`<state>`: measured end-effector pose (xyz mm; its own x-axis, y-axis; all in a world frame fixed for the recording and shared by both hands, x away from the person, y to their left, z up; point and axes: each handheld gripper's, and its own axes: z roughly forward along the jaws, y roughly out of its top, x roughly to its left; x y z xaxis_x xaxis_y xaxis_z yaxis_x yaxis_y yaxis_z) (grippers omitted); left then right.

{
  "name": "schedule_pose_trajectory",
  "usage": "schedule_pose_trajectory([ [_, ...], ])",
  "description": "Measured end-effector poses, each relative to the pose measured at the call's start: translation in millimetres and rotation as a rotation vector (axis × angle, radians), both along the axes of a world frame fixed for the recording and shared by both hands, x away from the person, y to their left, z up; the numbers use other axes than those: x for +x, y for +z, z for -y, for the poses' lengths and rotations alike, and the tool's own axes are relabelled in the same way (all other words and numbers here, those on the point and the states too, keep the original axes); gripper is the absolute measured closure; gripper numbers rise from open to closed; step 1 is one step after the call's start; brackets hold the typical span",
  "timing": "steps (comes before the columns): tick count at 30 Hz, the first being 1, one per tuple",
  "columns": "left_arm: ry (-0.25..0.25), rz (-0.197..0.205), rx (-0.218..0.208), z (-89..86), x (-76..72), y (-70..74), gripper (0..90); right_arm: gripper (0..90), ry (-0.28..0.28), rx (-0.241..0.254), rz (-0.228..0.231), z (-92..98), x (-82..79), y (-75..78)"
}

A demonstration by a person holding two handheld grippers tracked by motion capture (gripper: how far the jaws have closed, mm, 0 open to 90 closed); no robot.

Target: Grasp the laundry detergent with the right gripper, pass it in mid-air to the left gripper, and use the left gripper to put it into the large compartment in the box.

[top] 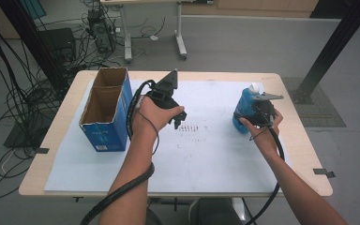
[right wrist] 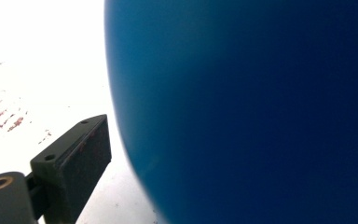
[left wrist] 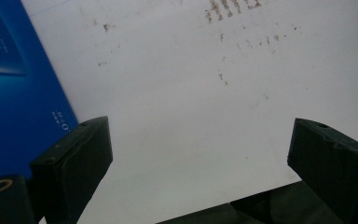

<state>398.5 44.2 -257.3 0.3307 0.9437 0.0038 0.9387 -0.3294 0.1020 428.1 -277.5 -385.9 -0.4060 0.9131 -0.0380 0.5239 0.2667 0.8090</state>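
Note:
A blue bottle (top: 244, 104) with a white cap stands on the right side of the white mat. My right gripper (top: 251, 117) is up against it from the near side. In the right gripper view the bottle (right wrist: 242, 107) sits between the jaws. The left finger (right wrist: 72, 163) stands a narrow strip of mat away from it, and the other finger is hidden behind the bottle. My left gripper (top: 178, 123) hovers over the middle of the mat, pointing down. It is open (left wrist: 200, 140) with nothing between its fingers.
An open-topped blue carton (top: 104, 133) with a brown inside stands at the left of the mat, close beside the left gripper (left wrist: 14, 93). Brownish smudges (top: 192, 127) mark the mat (top: 206, 159) centre. Cables, desk legs and a black post surround the table.

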Motion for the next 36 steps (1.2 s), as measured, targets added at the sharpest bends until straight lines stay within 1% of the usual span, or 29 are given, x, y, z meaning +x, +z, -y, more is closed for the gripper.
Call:
schedule_pose_trajectory([
  [2,0.001,0.001,0.001,-0.1,-0.1,0.1,7.0,9.3,-0.004,-0.004,0.002,-0.1,0.2,0.0],
  [4,0.001,0.002,-0.001,-0.1,-0.2,0.2,7.0,13.2,-0.001,-0.006,0.002,-0.1,0.2,-0.1],
  [5,0.001,0.002,-0.001,-0.1,-0.2,0.2,7.0,13.2,-0.001,-0.006,0.002,-0.1,0.2,-0.1],
  [9,-0.003,0.0,-0.001,-0.4,-0.4,-0.1,7.0,20.6,-0.004,-0.015,0.007,-0.8,-0.2,0.1],
  [10,-0.003,0.003,-0.002,-0.8,-0.6,-0.3,7.0,23.6,-0.009,-0.019,0.011,-1.0,-0.5,0.3],
  [11,-0.003,0.003,-0.002,-0.8,-0.6,-0.3,7.0,23.6,-0.009,-0.019,0.011,-1.0,-0.5,0.3],
  [12,-0.004,0.0,-0.002,-1.1,-1.0,-0.5,7.0,28.2,-0.021,-0.033,0.012,-1.1,-0.8,0.3],
  [14,-0.003,0.0,-0.004,-1.3,-1.3,-0.7,7.0,28.5,-0.021,-0.034,0.011,-1.1,-0.9,0.0],
  [18,-0.004,0.001,-0.004,-1.9,-1.6,-1.6,6.9,34.9,-0.022,-0.039,0.012,-0.9,-0.9,-0.1],
  [22,-0.007,-0.002,-0.003,-1.5,-1.6,-1.1,7.0,38.0,-0.022,-0.044,0.015,-0.9,-1.0,-0.5],
  [24,-0.007,0.003,-0.003,-1.2,-1.6,-0.8,7.0,38.3,-0.022,-0.036,0.013,-0.4,-0.9,-0.5],
  [33,-0.013,0.002,-0.001,0.3,-1.6,0.6,7.0,39.3,-0.017,-0.029,0.009,0.5,-0.4,-0.4],
  [36,-0.008,0.006,-0.001,-0.3,-1.9,1.4,7.0,39.7,-0.015,-0.022,0.008,1.0,-0.2,-0.4],
])
